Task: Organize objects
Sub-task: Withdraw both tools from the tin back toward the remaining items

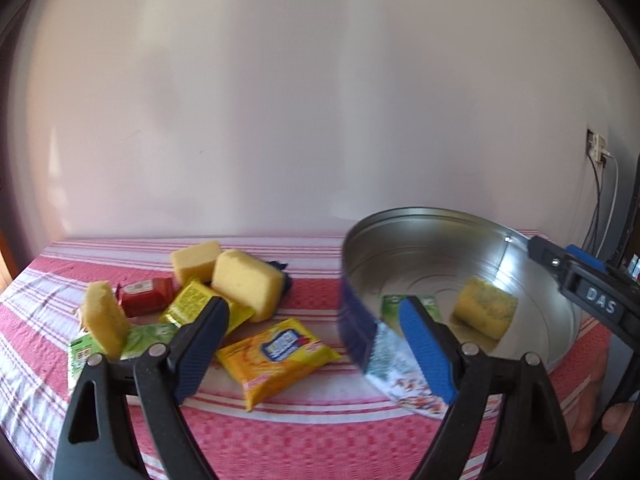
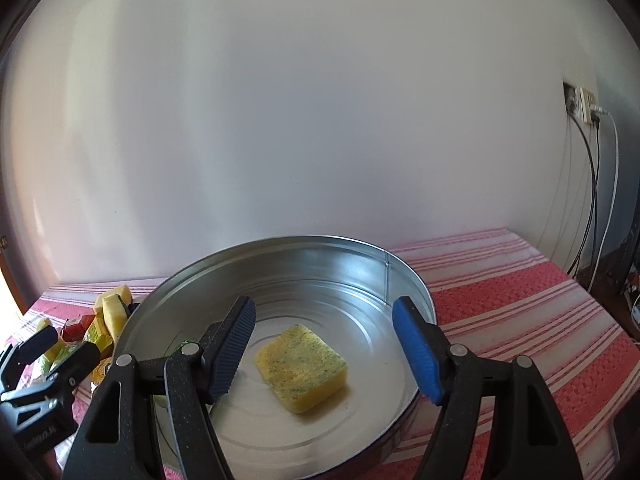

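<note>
A round metal tin stands on the right of the striped cloth. In it lie a speckled yellow sponge and a green packet. My left gripper is open between the tin's wall and a pile of things, above a yellow snack packet; its pads touch nothing. My right gripper hangs open over the tin, and the sponge lies on the tin's floor below its fingers, untouched. The right gripper also shows at the tin's far side.
The pile on the left holds yellow sponges, a red packet, a yellow-green packet and a green packet. A pale wall stands behind the table. Cables hang from a socket at the right.
</note>
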A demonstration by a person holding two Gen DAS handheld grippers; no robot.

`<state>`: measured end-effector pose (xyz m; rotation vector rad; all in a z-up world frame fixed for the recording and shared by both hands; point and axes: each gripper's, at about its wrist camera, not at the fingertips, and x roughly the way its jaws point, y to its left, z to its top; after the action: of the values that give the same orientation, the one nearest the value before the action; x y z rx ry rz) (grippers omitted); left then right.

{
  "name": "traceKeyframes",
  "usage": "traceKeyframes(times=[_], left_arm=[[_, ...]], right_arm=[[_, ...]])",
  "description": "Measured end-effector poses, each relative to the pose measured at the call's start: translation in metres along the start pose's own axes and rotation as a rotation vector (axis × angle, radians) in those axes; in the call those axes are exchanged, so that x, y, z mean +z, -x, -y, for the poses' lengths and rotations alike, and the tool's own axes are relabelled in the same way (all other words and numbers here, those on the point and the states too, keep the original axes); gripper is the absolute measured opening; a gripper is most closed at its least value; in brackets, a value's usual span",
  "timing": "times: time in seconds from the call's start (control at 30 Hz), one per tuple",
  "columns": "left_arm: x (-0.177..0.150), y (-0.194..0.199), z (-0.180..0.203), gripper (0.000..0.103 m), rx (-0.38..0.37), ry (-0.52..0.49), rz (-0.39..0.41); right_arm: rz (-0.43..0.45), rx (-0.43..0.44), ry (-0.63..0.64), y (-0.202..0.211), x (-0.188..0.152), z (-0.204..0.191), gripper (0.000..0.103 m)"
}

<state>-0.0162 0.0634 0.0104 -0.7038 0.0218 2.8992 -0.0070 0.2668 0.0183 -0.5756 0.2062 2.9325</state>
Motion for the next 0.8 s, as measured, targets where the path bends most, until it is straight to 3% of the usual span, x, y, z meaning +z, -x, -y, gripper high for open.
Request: traceKeyframes(times=[0.3, 0.47, 0.8], left_arm=[[-0.003, 0.002, -0.024, 0.088, 0.029, 0.002, -0.006], [-0.005, 0.001, -0.043, 0.088, 0.049, 0.009, -0.015], [-0.013, 0.005, -0.105, 0.088, 0.115, 0.058, -0.046]], right_arm=[[0.013, 0.021, 0.004, 0.017, -0.008, -0.030, 0.073], [-0.005, 0.080, -0.022, 0.026, -0.013, -0.052, 0.073], [-0.050, 0.216, 0.079, 0.033, -0.025, -0.121, 0.073]])
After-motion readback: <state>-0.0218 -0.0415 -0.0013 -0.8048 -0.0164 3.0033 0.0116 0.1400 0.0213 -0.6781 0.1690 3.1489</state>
